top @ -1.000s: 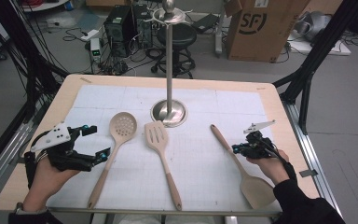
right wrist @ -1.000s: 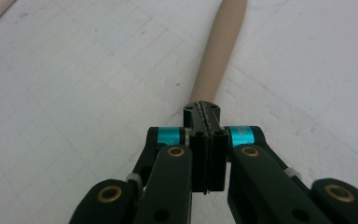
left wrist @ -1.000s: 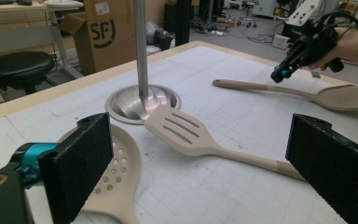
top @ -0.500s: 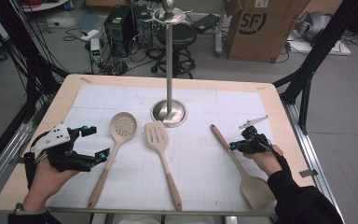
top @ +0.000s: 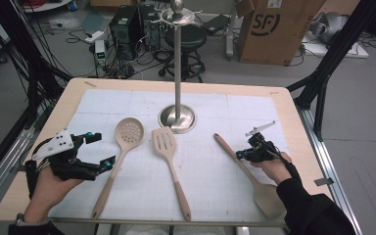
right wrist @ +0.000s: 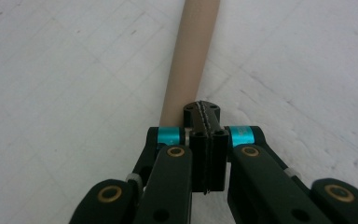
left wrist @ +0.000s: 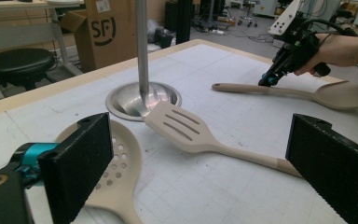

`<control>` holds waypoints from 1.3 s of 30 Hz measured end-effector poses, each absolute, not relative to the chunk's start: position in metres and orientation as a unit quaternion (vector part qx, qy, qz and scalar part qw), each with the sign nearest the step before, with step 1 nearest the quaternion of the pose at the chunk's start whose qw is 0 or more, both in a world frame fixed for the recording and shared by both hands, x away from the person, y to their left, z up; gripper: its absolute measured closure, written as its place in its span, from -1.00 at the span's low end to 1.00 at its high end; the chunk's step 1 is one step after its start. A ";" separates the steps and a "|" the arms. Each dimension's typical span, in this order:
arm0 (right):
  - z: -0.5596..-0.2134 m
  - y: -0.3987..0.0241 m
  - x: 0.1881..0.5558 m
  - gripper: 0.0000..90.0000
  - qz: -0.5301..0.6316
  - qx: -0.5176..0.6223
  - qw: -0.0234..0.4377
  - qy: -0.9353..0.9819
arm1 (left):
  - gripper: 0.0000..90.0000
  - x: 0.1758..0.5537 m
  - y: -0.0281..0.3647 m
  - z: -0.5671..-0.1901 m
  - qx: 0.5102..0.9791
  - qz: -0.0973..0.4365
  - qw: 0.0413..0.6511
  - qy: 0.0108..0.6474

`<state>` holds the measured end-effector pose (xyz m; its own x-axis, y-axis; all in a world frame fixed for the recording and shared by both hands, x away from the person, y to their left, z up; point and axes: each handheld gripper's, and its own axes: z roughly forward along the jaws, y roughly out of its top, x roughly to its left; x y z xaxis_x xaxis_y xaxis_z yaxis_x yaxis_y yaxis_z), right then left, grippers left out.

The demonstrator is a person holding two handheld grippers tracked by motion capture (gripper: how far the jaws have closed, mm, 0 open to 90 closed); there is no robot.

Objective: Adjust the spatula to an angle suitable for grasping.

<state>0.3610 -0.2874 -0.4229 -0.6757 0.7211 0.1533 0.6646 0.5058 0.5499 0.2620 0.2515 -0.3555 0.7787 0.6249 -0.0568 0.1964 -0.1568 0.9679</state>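
Right gripper [top: 241,155] sits on the handle of the solid spoon [top: 254,178], right of the stand base [top: 177,118]. Spoon lies diagonal, handle tip toward the base, bowl toward the near table edge.

Right gripper view: jaws fully together, pad against pad, nothing between them. Closed tip rests on top of the spoon [right wrist: 189,60] handle, which runs straight on beyond it. Not a grip, just contact. High view can't resolve that; there the gripper is only a dark lump over the handle.

Left gripper view: same right gripper [left wrist: 266,81] from the side, tip down on the handle about a third of the way from its tip, the hand [left wrist: 340,49] behind it.

Left gripper [top: 100,149] is open, jaws wide, nothing held, well left of the base. Its own view looks between the pads at the perforated skimmer [left wrist: 116,168] and the slotted turner [left wrist: 186,133]. In the high view the skimmer [top: 119,156] lies just left of the base, the turner [top: 169,164] in front of it.

Versus a second ago: right gripper has shifted slightly up the handle toward the stand base and its grey plate has tipped flatter. Left gripper, skimmer, turner and spoon sit as before.
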 end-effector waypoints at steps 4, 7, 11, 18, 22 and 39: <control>-0.422 -0.280 0.359 1.00 0.292 0.387 0.040 0.874 | -0.83 0.261 0.253 -0.355 0.736 0.185 0.588 0.280; -0.421 -0.273 0.358 1.00 0.286 0.370 0.036 0.883 | -0.83 0.261 0.253 -0.355 0.737 0.185 0.587 0.277; -0.420 -0.266 0.356 1.00 0.277 0.356 0.032 0.892 | -0.83 0.261 0.253 -0.355 0.736 0.186 0.587 0.280; -0.421 -0.257 0.352 1.00 0.276 0.332 0.019 0.902 | -0.83 0.261 0.253 -0.355 0.737 0.185 0.587 0.278; -0.420 -0.255 0.349 1.00 0.271 0.326 0.017 0.905 | -0.83 0.261 0.252 -0.355 0.737 0.184 0.587 0.278; -0.390 -0.264 0.328 0.70 0.307 0.278 0.057 0.908 | -0.83 0.267 0.248 -0.353 0.732 0.169 0.603 0.267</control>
